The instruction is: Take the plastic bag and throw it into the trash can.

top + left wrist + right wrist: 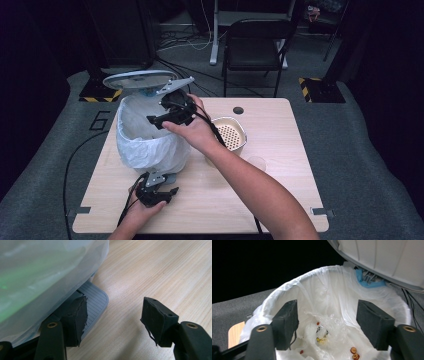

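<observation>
My right tool [161, 116] hangs over the lined bin [150, 137] at the surface's [280, 190] far left, jaws apart, empty. My left tool [162, 192] sits low, jaws parted on the pedal [93, 302]. Scraps [354, 352] lie inside; the bin's body hides behind plastic.

A light wooden table [280, 190] stands on grey carpet [365, 165], where a dark numeral 6 [100, 120] is marked to the table's left. Behind it sits 1 black folding chair [254, 47], beside a white desk leg [215, 35] with cables [185, 42] lying loose on the floor, and 2 yellow-and-black striped bases [320, 89] stand at either side. The room is dim, with dark curtains [30, 75] closing off both sides.
</observation>
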